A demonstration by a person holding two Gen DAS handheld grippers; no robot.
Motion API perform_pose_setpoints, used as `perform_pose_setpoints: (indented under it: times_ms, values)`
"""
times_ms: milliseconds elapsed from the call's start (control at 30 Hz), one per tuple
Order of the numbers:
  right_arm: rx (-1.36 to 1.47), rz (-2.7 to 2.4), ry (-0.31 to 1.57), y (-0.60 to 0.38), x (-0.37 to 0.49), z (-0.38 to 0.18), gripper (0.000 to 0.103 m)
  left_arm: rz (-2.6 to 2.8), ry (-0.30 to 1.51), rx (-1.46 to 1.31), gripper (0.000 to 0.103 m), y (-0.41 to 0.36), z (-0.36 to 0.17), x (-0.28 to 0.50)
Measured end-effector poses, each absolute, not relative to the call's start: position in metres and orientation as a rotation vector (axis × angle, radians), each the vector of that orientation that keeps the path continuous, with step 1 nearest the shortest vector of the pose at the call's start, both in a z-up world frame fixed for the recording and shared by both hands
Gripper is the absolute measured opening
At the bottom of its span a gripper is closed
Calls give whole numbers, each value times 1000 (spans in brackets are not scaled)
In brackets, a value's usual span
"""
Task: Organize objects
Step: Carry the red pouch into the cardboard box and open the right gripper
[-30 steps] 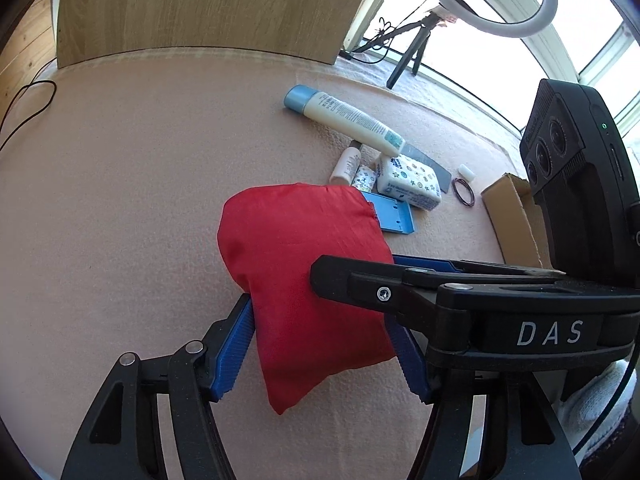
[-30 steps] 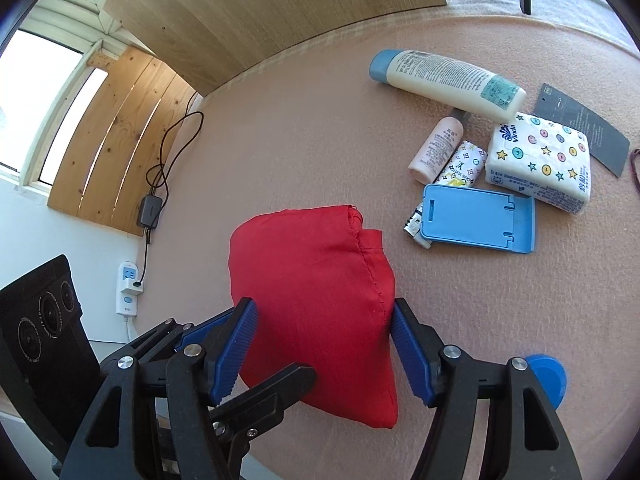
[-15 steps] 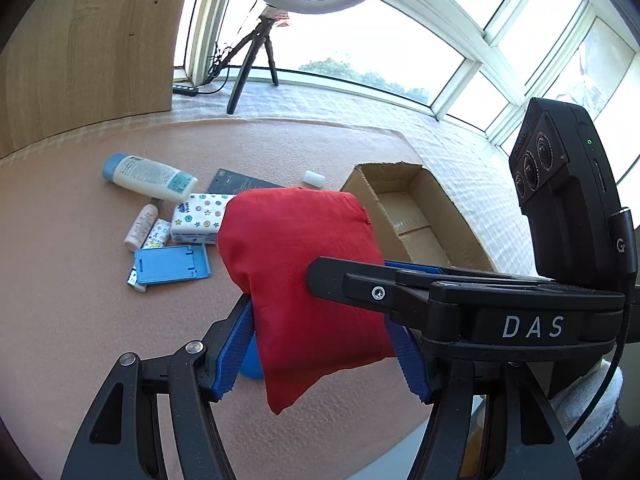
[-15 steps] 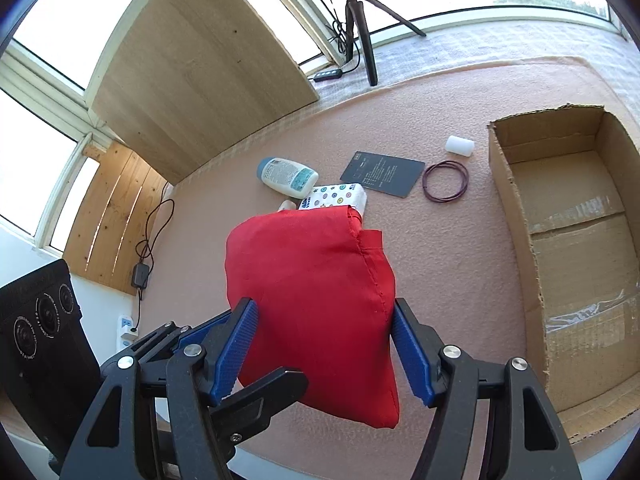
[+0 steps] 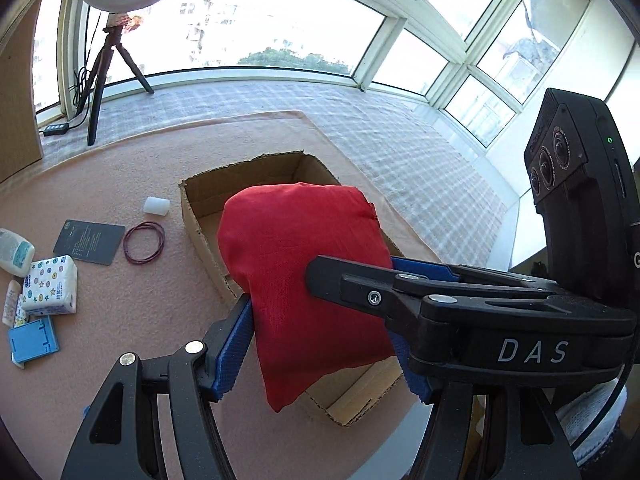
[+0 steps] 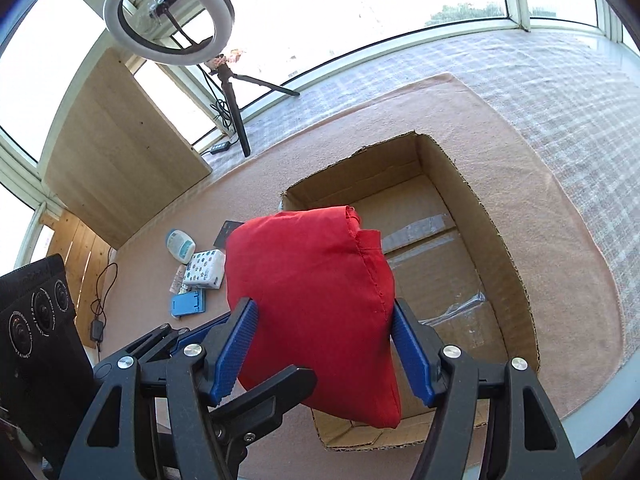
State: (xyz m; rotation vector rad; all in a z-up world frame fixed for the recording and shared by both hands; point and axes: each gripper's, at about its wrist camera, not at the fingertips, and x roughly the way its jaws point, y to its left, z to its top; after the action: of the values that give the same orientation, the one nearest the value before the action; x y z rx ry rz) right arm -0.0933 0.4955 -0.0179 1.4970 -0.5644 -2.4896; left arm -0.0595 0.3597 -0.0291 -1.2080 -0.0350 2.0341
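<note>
Overlooking pink carpet [image 5: 120, 360], sunlit windows [image 5: 280, 20]

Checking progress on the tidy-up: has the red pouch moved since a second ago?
Yes. The red pouch went from above the toiletries to over the cardboard box.

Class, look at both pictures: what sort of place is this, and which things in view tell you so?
Probably a sunlit home room with a bay of windows, set up for filming. Clues: the wide white-framed windows, the white ring light on a tripod, and household items around an open brown cardboard box on pink carpet.
</note>
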Motion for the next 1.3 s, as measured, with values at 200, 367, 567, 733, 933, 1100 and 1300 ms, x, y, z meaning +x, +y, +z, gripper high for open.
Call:
perform_pose_setpoints:
  times_ms: [200, 367, 567, 733, 933, 1100, 1300]
  values:
    - [1512, -2532, -575, 521, -95, -21, 64, 1994, 21, -1211, 69, 391, -37, -60]
    - [1517, -2576, -559, 530, -94, -21, 64, 1992, 56, -1215, 69, 397, -40, -59]
    - [1497, -2587, -534, 522, -92, -17, 64, 2021, 56, -1199, 69, 380, -32, -59]
    - [1466, -2588, -478, 499, -89, -12, 64, 2075, 48, -1197, 69, 347, -27, -59]
    - [1421, -2546, -425, 467, -84, -10, 64, 2178, 12, -1227, 69, 284, -30, -57]
    - [1381, -2481, -364, 430, -80, -11, 64, 2292, 2, -1277, 69, 219, -43, -49]
    - [1361, -2387, -296, 381, -78, -22, 65, 2361, -65, -1383, 69, 157, -71, -39]
